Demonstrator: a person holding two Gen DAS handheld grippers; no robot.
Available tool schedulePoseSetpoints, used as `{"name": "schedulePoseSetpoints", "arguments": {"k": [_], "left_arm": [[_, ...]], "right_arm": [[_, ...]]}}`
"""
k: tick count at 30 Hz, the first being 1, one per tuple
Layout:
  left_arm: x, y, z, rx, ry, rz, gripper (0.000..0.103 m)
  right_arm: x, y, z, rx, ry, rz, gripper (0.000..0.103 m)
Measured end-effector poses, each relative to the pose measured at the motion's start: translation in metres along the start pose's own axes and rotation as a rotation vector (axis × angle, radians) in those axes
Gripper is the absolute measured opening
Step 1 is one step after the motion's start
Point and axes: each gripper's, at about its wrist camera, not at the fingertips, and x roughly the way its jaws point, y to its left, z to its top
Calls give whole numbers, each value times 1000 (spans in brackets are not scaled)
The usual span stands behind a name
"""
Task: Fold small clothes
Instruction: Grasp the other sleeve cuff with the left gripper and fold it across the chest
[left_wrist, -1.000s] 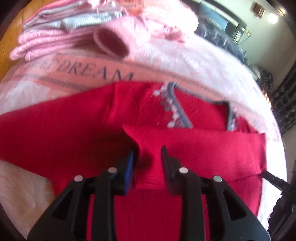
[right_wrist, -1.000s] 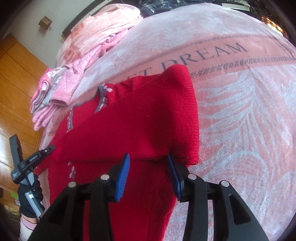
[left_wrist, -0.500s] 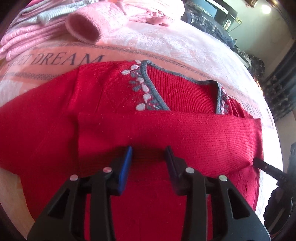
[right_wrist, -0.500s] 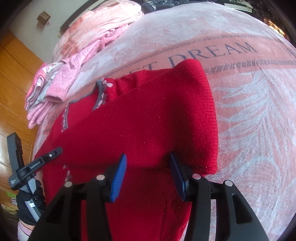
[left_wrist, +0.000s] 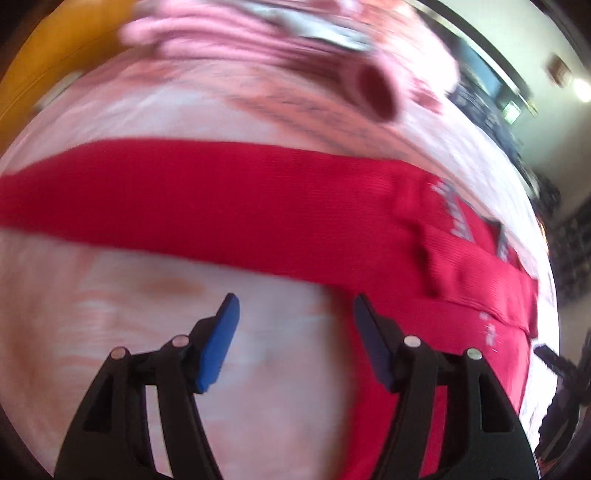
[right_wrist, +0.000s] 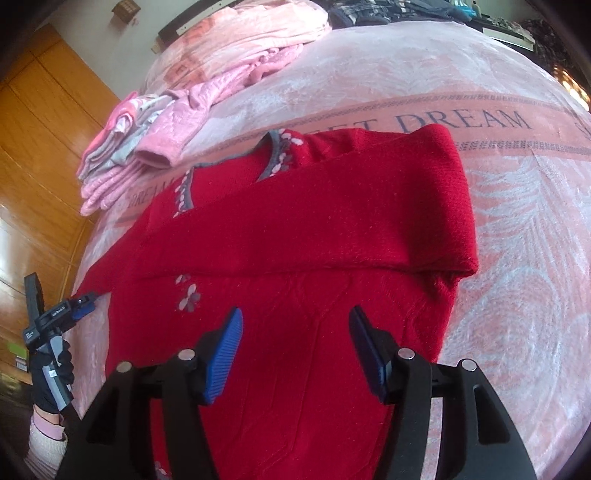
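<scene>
lying flat: red sweater (right_wrist: 295, 236), sleeve folded across | both hand-held grippers spread, empty

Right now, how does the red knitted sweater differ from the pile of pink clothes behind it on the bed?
The red knitted sweater lies spread flat, one sleeve folded across its chest; the pile of pink clothes is stacked and bunched. The sweater has grey trim and a flower pattern; the pile looks mostly plain pink with some grey. Both rest on the pink blanket, untouched by either gripper.
</scene>
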Motion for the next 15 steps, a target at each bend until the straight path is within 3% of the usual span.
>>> {"name": "schedulePoseSetpoints", "arguments": {"k": [4, 5, 7, 12, 15], "left_arm": [[-21, 104, 6, -258, -48, 7, 60], [-25, 124, 9, -305, -74, -8, 50], [-30, 164, 16, -394, -131, -32, 42], [-28, 220, 35, -553, -235, -94, 38], [-20, 233, 50, -571, -263, -72, 31]], "right_arm": [[8, 18, -9, -46, 13, -14, 61], [10, 20, -11, -54, 17, -17, 61], [14, 25, -13, -58, 26, -19, 61], [19, 28, -16, -58, 27, -28, 61], [20, 26, -16, -49, 23, -32, 61]]}}
